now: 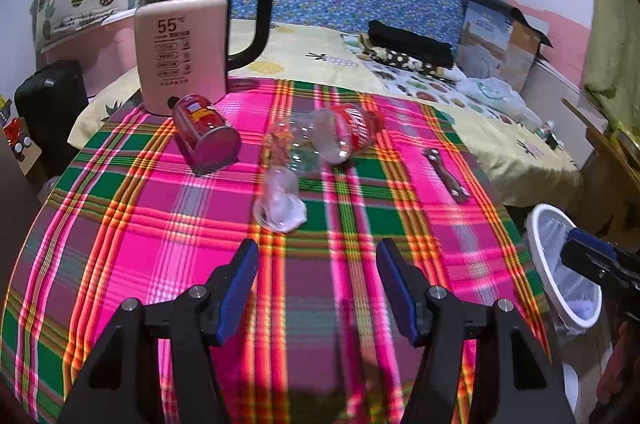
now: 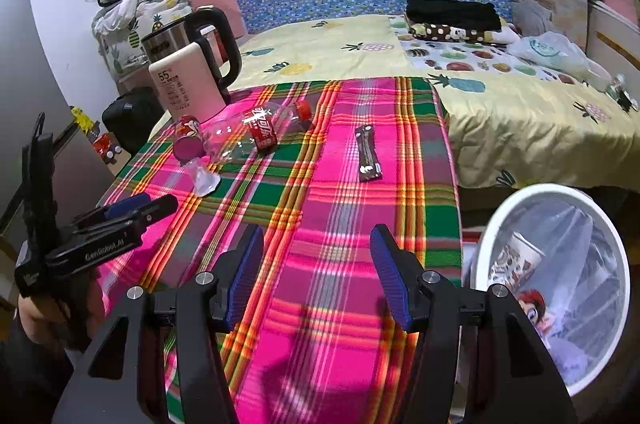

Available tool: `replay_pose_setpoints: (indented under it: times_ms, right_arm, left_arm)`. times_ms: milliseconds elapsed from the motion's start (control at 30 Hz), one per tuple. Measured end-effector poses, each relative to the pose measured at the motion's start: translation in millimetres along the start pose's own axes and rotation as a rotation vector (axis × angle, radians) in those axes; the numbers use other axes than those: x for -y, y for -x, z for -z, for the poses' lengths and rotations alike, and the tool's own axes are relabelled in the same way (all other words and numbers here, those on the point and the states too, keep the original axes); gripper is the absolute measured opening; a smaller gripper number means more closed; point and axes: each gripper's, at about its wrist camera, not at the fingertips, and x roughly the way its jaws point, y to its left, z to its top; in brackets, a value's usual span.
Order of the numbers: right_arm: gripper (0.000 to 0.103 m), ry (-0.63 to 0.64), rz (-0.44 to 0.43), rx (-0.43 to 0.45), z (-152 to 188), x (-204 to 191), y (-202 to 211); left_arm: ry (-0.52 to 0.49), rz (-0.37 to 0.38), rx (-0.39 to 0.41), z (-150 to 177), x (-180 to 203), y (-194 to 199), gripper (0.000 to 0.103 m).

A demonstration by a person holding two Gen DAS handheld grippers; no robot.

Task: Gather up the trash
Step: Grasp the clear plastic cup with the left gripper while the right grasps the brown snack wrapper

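Observation:
On the plaid tablecloth (image 1: 160, 244) lie a red can (image 1: 206, 131) on its side, a clear cola bottle (image 1: 328, 135) with a red label, a crumpled clear plastic cup (image 1: 280, 201) and a dark brown wrapper (image 1: 446, 175). My left gripper (image 1: 318, 284) hovers open and empty over the cloth, just short of the cup. My right gripper (image 2: 316, 272) is open and empty above the near cloth, with the wrapper (image 2: 368, 153) farther ahead. The can (image 2: 187, 139), the bottle (image 2: 260, 129) and the cup (image 2: 204, 177) lie at its far left. The white bin (image 2: 480, 256) stands off the table's right edge.
A pink and steel kettle (image 1: 184, 47) stands at the table's back left corner. A bed with a yellow fruit-print cover (image 2: 500, 111) runs behind the table, carrying folded clothes and a plastic bag. The bin (image 1: 536, 244) is lined and holds a paper cup (image 2: 516, 260) and other trash.

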Motion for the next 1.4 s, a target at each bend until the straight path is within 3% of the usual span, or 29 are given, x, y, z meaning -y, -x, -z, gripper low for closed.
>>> replay_pose_setpoints:
  times_ms: [467, 700, 900, 933, 1000, 1400]
  right_arm:
    - [0.055, -0.006, 0.046, -0.053, -30, 23, -54]
    - [0.052, -0.020, 0.082, -0.113, -38, 41, -93]
    - [0.046, -0.009, 0.100, -0.156, -40, 42, -117]
    - [0.044, 0.010, 0.114, -0.152, -39, 39, -118]
    - [0.025, 0.040, 0.137, -0.147, -40, 34, -120]
    - [0.025, 0.014, 0.082, -0.125, -26, 29, -90]
  left_arm:
    - [0.061, -0.051, -0.058, -21, -22, -60, 0.063]
    - [0.052, -0.059, -0.098, -23, -21, -80, 0.043]
    - [0.056, -0.051, -0.086, -25, -24, -84, 0.041]
    - [0.056, -0.049, -0.086, -26, -25, -84, 0.041]
    - [0.059, -0.044, -0.084, -25, -26, -83, 0.041]
    - [0.012, -0.010, -0.046, -18, -12, -54, 0.041]
